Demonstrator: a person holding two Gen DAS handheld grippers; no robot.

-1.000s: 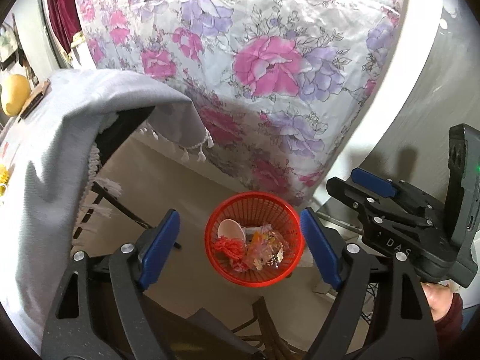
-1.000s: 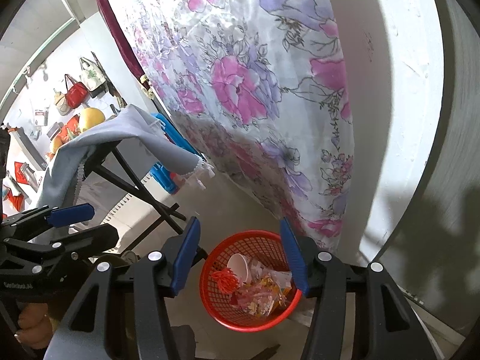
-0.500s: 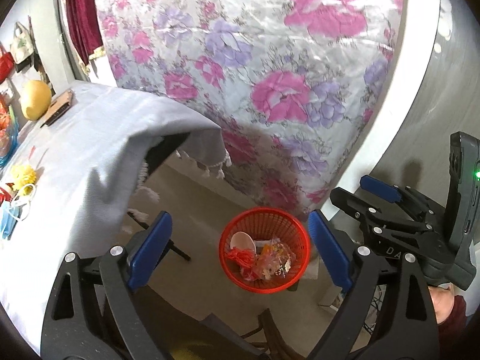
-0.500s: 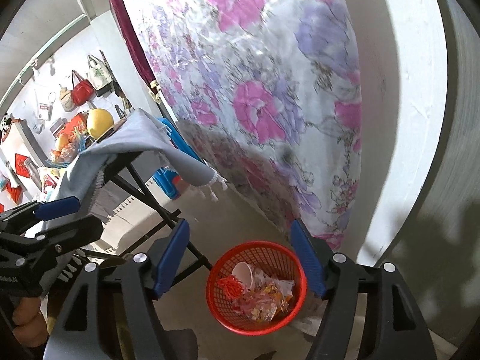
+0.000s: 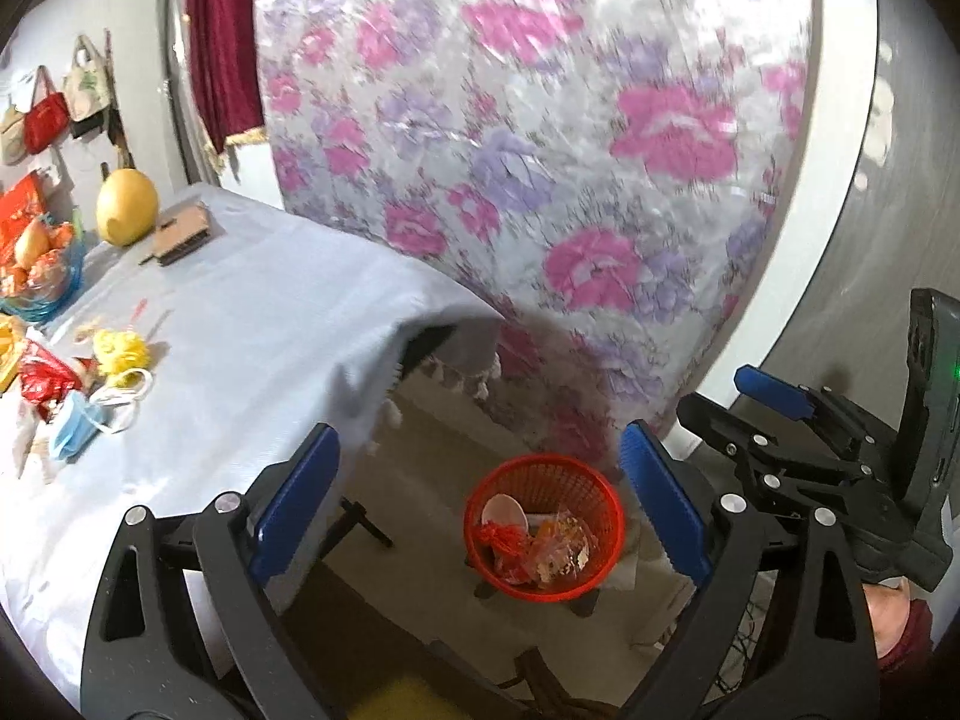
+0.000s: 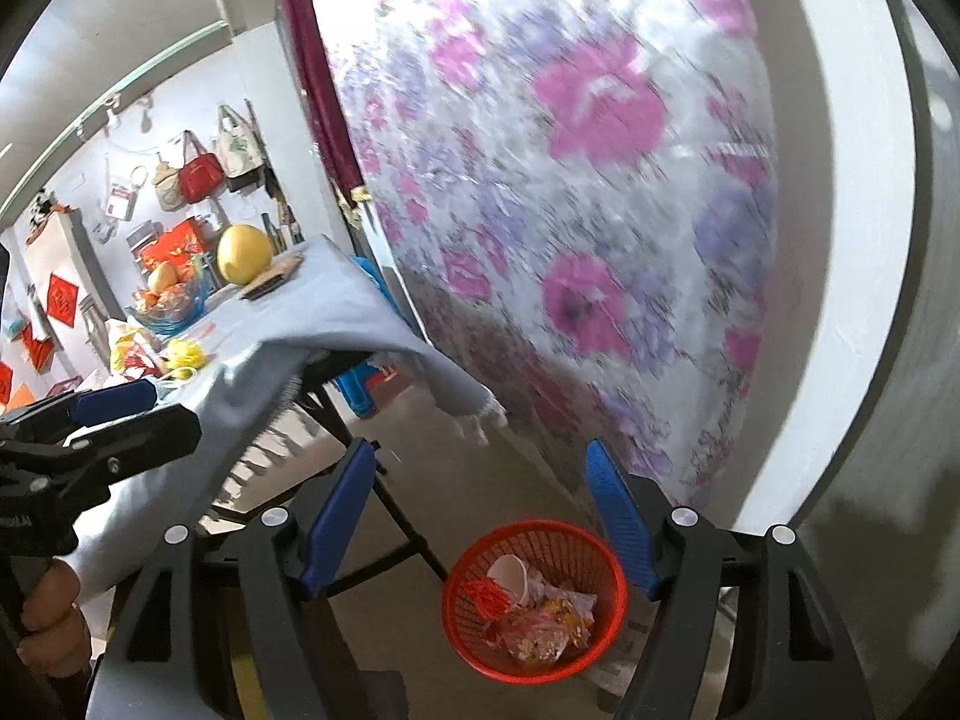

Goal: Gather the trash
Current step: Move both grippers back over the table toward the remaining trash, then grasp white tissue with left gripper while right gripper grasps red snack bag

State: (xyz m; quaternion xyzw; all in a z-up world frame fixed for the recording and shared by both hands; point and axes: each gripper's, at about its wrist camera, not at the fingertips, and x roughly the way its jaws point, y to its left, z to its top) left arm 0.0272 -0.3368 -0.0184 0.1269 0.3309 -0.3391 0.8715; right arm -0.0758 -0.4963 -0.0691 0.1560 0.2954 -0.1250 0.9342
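A: Where's the bin (image 5: 543,531)?
B: On the floor, below and ahead of both sets of jaws. Through the left gripper (image 5: 477,510) it sits toward the right blue pad; through the right gripper (image 6: 480,519) it sits below the gap, also toward the right pad.

A: What's in it?
B: A white cup (image 6: 509,577), something red, crinkled wrappers.

A: Jaws?
B: Both are spreading apart, nothing between the pads.

A: More trash?
B: On the table (image 5: 240,324), left of the left jaws: a blue mask (image 5: 78,423), a yellow wad (image 5: 120,351), a red wrapper (image 5: 45,381).
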